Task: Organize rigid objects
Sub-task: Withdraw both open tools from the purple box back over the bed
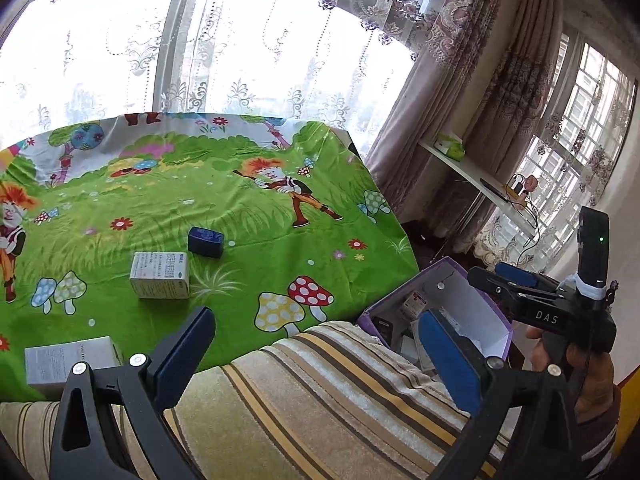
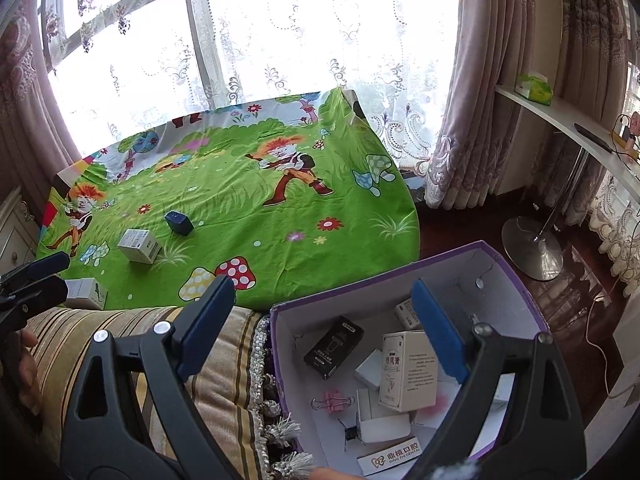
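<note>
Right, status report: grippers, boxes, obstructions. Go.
Left gripper open, empty. Right gripper open, empty, over purple box. Three boxes on green cloth: dark blue box, white box, near box. Path unobstructed.

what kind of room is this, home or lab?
Most likely a home, perhaps a bedroom or living room. Embroidered lace curtains cover a big window, a cartoon-print green sheet covers a flat surface that may be a bed or table, and a striped tasselled cushion sits beside a purple cardboard box.
</note>
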`<state>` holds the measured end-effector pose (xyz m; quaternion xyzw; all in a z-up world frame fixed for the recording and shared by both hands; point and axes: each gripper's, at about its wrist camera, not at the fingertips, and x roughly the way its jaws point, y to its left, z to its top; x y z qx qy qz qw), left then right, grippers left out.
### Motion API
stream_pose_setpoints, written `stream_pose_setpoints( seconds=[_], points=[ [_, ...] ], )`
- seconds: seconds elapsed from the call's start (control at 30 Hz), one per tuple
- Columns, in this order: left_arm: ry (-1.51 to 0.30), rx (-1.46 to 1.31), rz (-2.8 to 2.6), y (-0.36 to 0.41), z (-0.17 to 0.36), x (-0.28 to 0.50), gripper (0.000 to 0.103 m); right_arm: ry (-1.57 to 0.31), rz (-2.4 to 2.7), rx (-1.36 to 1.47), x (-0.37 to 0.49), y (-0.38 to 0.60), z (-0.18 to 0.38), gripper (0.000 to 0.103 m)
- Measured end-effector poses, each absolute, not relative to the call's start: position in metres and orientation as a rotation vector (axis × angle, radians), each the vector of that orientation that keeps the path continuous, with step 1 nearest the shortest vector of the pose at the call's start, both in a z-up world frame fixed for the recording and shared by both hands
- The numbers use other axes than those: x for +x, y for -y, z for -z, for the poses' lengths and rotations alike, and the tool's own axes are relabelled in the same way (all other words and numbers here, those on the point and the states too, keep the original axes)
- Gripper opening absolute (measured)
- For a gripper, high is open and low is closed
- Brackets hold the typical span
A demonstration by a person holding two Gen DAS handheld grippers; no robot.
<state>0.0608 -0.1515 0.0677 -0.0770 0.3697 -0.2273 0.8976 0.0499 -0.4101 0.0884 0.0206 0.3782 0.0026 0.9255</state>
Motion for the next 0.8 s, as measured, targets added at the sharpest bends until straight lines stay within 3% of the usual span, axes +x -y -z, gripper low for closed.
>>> stream_pose_setpoints(
  seconds=[0.47, 0.8],
  points=[
    [-0.841, -0.275, 0.223, 0.035, -0.044, 0.051, 0.103, -0.832, -0.142, -0.033, 0.064, 0.341, -0.074, 0.092],
    [-0.989, -0.308, 0.028, -0.026, -0.014, 0.053, 0.103, -0.882, -0.235, -0.092, 0.071, 0.296, -0.062, 0.092]
  ],
)
